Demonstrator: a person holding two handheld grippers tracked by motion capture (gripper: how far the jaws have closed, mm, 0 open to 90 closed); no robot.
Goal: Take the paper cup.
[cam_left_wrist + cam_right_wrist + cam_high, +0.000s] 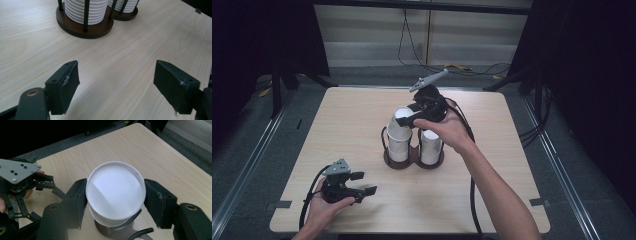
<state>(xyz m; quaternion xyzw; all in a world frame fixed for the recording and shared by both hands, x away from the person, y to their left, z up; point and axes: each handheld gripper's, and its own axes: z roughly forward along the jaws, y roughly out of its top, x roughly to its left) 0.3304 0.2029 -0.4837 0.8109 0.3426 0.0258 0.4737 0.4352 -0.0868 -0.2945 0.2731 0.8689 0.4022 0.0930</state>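
A dark wooden two-slot cup holder point(412, 161) with black rods stands mid-table, a stack of white ribbed paper cups point(398, 146) in its left slot and another stack point(430, 146) in its right. My right gripper point(404, 119) is shut on the top white cup point(401, 115), tilted just above the left stack. In the right gripper view both pads point(80, 195) press the cup's rim point(115, 187) from either side. My left gripper point(364, 183) rests open near the table's front left, nothing between its jaws. The left gripper view looks past that gripper point(116, 75) to the holder's base point(82, 28).
The light wood table point(492, 120) has bare room around the holder. Cables point(472, 200) trail from both grippers toward the front edge. Dark floor and black curtains surround the table. The left hand and its gripper point(20, 182) lie beyond the held cup in the right gripper view.
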